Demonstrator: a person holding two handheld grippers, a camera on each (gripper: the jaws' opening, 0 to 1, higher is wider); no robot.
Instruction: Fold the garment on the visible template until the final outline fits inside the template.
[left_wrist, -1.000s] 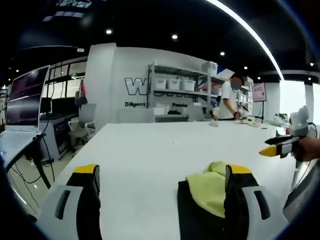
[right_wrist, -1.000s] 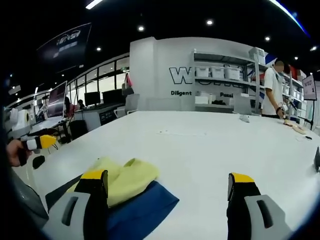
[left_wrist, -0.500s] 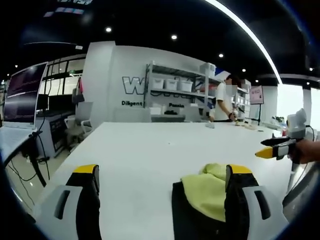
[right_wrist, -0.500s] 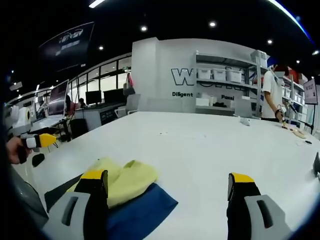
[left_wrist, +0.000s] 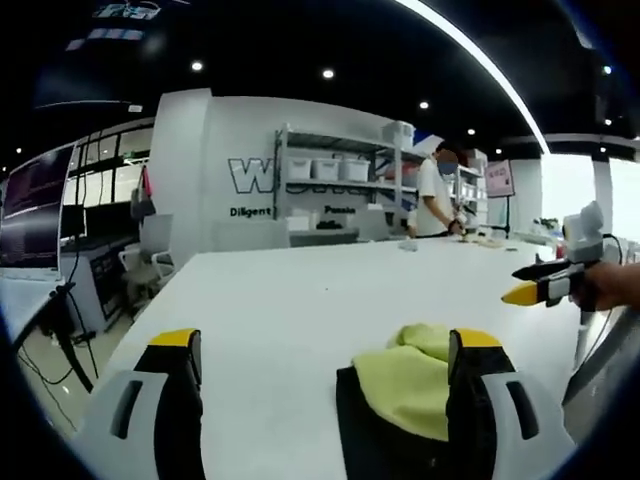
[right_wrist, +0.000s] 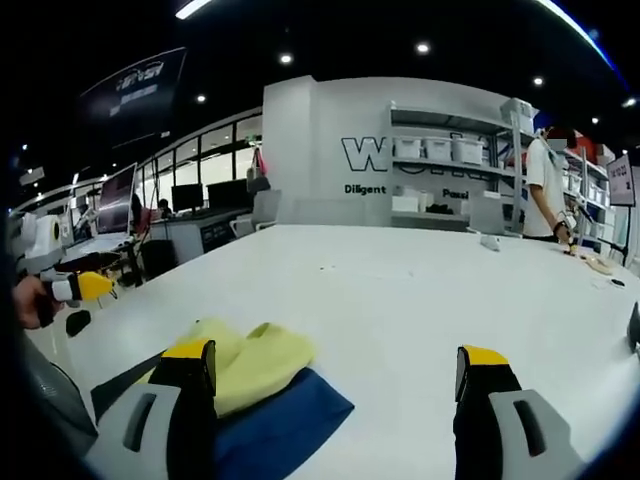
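Observation:
A folded yellow garment (right_wrist: 250, 360) lies on a dark blue template (right_wrist: 285, 420) near the front of the white table (right_wrist: 400, 300). In the left gripper view the same yellow garment (left_wrist: 405, 385) rests on the template (left_wrist: 365, 435), which looks black there. My left gripper (left_wrist: 320, 350) is open above the table, its right jaw over the garment's edge. My right gripper (right_wrist: 335, 365) is open too, with its left jaw in front of the garment. The right gripper (left_wrist: 545, 290) shows at the right of the left gripper view, and the left gripper (right_wrist: 70, 290) at the left of the right gripper view.
A person (right_wrist: 548, 185) stands at the table's far right end by white shelves (right_wrist: 440, 165) with bins. Desks with monitors (left_wrist: 35, 205) and chairs (left_wrist: 150, 245) line the left side. Small items (right_wrist: 590, 258) lie on the far right of the table.
Both views shifted slightly as the hands moved. The garment and template lie as before, and both grippers stay open.

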